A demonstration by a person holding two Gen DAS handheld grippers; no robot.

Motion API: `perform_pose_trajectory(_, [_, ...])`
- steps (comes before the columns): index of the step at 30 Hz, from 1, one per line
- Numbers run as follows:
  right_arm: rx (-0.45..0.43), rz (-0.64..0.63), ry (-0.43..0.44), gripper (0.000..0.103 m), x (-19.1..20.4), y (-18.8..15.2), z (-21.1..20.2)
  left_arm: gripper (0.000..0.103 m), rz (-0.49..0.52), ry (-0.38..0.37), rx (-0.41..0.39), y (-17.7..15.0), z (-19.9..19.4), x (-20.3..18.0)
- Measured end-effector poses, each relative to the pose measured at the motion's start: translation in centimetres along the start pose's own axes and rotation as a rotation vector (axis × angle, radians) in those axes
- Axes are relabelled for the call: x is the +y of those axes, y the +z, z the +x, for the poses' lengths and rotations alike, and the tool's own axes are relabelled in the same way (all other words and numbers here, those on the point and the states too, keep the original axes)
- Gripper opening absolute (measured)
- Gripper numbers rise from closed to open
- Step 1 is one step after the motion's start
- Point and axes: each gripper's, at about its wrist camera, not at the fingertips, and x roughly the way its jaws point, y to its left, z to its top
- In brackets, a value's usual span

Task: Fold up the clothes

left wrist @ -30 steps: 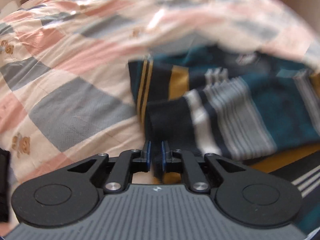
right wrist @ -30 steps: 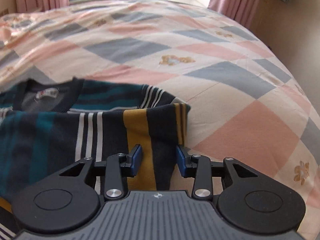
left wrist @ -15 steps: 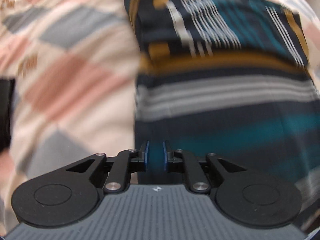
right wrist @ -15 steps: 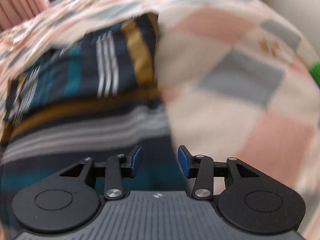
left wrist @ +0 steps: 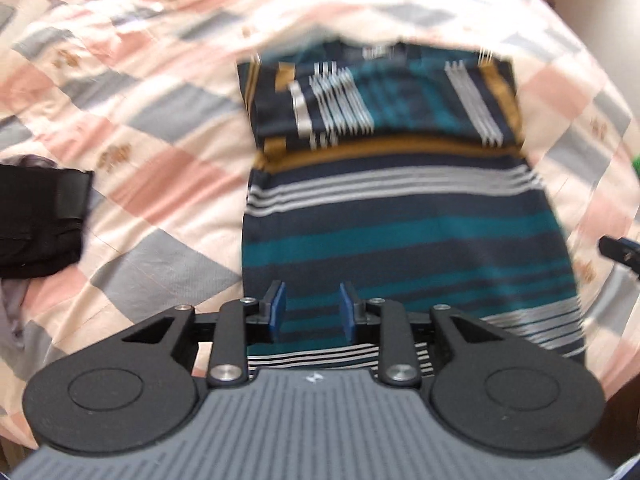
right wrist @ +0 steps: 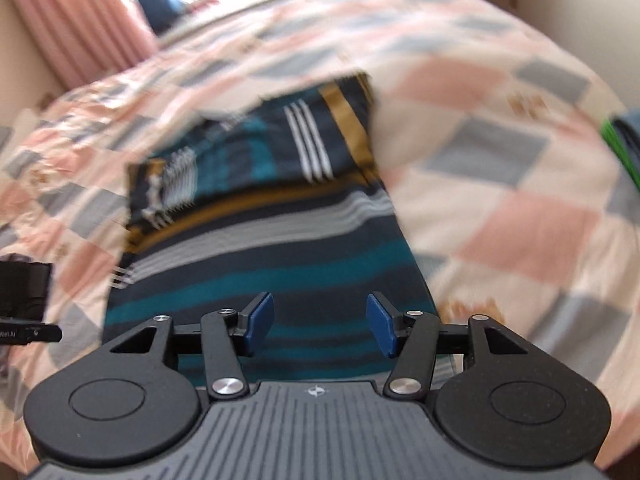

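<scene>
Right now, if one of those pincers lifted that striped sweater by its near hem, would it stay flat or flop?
Probably flop: the striped sweater is soft knit, its sleeves already folded over its chest. It likely drapes and unfolds when lifted at one point. Pushed, it would likely bunch on the quilt rather than slide.

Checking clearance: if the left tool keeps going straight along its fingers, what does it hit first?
Most likely the striped sweater, on its lower teal-and-navy bands. The left tool, jaws opening with nothing between them, points down at it with nothing else in line. Depth is unclear.
</scene>
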Motion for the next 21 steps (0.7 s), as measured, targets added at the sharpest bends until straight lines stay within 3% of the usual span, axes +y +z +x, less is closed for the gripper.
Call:
perform_pose_trajectory(8, [-0.08, -0.143, 0.135, 0.059, -2.8, -0.1, -5.7, 0.025, -0.085, 0.031, -0.098, -4.0, -6.2, -5.8])
perform_pose_trajectory(14, [-0.088, -0.194, 0.165, 0.059, -6.0, -1.5, -8.3, 0.025, -0.139, 0.011, -0.149, -7.1, -8.3, -7.7])
perform_pose_trajectory(18, [-0.081, -0.226, 0.172, 0.059, -7.3, -2.4, -9.1, 0.025, -0.079, -0.027, -0.214, -10.4, -8.5, -6.9])
perform_pose_trajectory(21, [-0.059, -0.255, 0.16, 0.059, -8.0, -3.4, -9.2, 0.025, -0.008, 0.018, -0.182, -12.6, -7.2, -5.4])
